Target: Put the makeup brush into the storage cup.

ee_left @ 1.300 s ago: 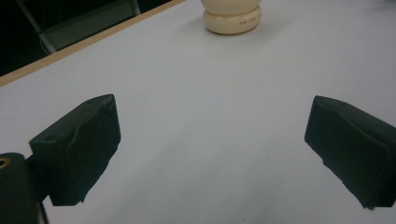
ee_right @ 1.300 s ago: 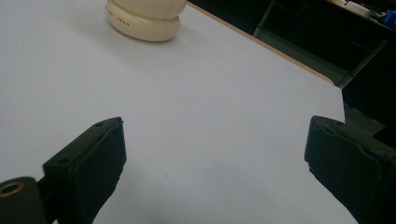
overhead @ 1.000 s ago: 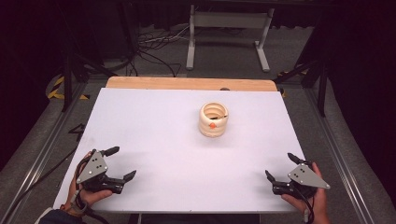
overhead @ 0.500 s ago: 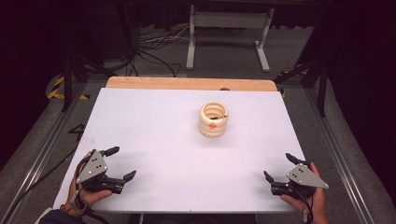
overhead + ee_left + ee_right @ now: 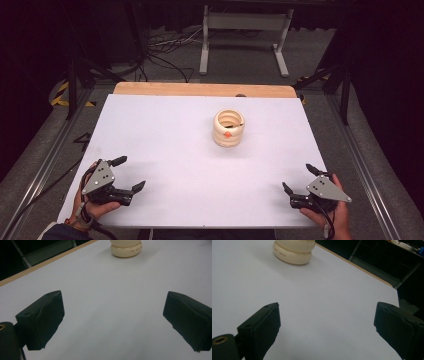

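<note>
One bench (image 5: 165,130) carries everything: a white top with a strip of bare wood along its far edge. On it stands one cream ribbed pot (image 5: 229,128), a stack of rounded rings with a small orange mark on its near side, set a little right of the middle and toward the far half of the bench.

Two grippers sit at the near edge, one in each hand. The left gripper (image 5: 126,174) is at the near left corner, its jaws spread wide with nothing between them; in the left gripper view the two black jaws stand far apart over bare white surface and touch nothing that can be seen. The right gripper (image 5: 299,178) is at the near right corner, its jaws likewise wide open and holding nothing.

The pot is well apart from both grippers. In the left gripper view its base (image 5: 126,249) shows at the top edge, ahead of the jaws and slightly right of their gap. In the right gripper view it (image 5: 293,251) lies ahead and to the left, in line with the left-hand jaw.
</note>
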Available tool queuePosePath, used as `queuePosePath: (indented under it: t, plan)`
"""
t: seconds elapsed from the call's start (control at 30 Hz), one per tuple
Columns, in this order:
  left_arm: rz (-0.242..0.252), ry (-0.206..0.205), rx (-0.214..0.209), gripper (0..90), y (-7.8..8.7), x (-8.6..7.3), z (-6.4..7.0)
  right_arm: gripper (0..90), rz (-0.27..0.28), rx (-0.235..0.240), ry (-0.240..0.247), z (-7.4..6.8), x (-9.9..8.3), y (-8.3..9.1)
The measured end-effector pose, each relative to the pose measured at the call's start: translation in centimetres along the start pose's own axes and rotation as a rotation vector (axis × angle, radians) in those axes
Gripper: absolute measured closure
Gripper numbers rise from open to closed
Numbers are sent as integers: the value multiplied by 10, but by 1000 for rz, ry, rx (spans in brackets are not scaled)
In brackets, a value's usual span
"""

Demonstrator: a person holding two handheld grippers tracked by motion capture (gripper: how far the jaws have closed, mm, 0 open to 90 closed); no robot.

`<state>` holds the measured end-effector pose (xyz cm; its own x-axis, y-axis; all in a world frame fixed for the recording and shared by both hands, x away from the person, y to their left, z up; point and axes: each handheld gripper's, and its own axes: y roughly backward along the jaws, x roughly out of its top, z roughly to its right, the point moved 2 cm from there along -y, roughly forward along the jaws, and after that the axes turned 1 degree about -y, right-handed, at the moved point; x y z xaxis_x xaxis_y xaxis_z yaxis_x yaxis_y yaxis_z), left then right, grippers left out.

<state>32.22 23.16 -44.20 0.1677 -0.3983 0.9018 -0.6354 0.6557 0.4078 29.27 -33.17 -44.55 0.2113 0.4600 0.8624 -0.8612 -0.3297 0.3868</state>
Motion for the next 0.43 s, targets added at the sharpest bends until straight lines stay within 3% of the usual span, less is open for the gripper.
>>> queuePosePath:
  t: [0.17, 0.43]
  plan:
    - [22, 20, -6, 44, 2, 2, -1, 75, 7, 7, -15, 1, 0, 1]
    - [28, 41, 11, 45, 2, 2, -8, 74, 16, 21, -93, 8, 2, 1]
